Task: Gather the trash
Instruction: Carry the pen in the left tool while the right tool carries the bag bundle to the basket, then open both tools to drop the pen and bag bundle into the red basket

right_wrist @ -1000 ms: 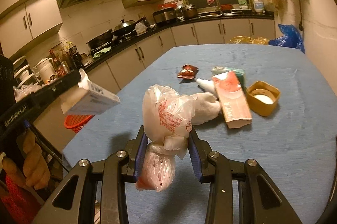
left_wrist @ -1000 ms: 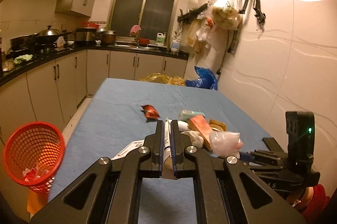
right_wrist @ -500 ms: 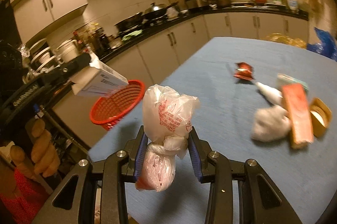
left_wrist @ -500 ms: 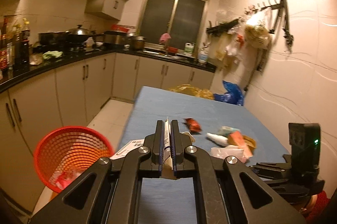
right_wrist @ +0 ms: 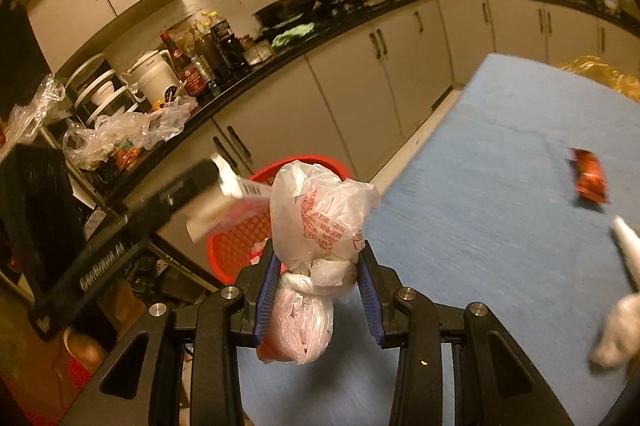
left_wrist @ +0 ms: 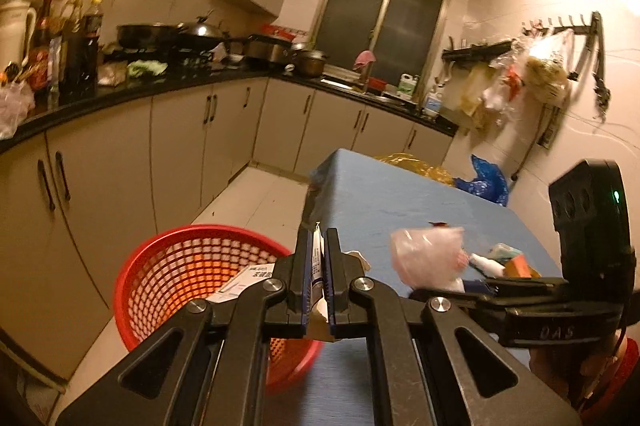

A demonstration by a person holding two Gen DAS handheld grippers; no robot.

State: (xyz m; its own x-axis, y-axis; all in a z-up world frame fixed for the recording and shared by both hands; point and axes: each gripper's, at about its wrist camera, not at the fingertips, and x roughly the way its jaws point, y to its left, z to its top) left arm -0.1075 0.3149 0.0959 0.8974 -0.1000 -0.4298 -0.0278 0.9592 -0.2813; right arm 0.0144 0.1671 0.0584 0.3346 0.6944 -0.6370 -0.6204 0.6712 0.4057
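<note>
Trash items, two, each carried in a claw beside the red basket (left_wrist: 208, 290).

Item one: white plastic bag (right_wrist: 320, 222) with red print, knotted at the neck, a pinkish bundle hanging below the knot. Right claw (right_wrist: 316, 282) stands partly open, its blue pads pressed on the knot. Bag is over the near corner of the blue desk (right_wrist: 500, 186), just right of the basket.

Item two: flat white carton (left_wrist: 318, 266) with a barcode label, squeezed edge-on in the left claw (left_wrist: 318, 278), whose jaws are all but closed. Carton is at the basket's right rim, above the desk's near left corner.

Basket: round, red mesh, standing on the floor left of the desk; paper scraps visible inside.

Left wrist view only: window, wall rack hung with bags, blue bag past the desk's far end, the right claw seen from the side.

Right wrist view only: red wrapper (right_wrist: 588, 178) and a white tube (right_wrist: 626, 246) lying on the desk right of the basket; kettle, bottles, loose plastic bags on the black counter behind the basket; fingers gripping the left handle.
</note>
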